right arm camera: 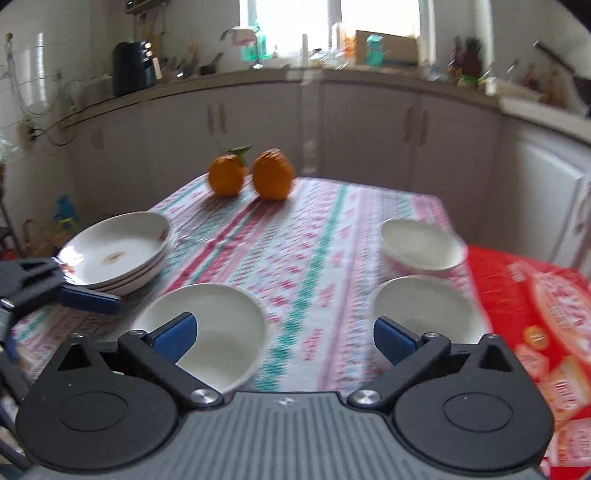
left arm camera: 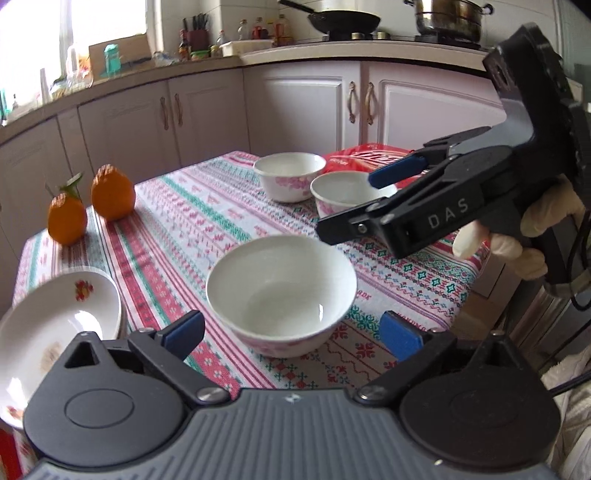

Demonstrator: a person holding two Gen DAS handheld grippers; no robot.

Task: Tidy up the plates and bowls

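Both the left claw (left arm camera: 291, 332) and the right claw (right arm camera: 284, 336) are being held wide open, with nothing gripped. A white bowl (left arm camera: 280, 291) is being framed at centre on the table (left arm camera: 177, 221), stacked plates (left arm camera: 48, 332) at lower left, two bowls (left arm camera: 317, 182) above.

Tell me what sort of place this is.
Most likely a home kitchen: a wok and steel pot sit on the stove, white cabinets run under the counter, and bowls stand on a cloth-covered table.

White bowls (left arm camera: 280, 291) with pink flowers outside, red-pink-green patterned tablecloth (left arm camera: 207, 218), two orange fruits (right arm camera: 251, 177), red printed packet (right arm camera: 535, 317).
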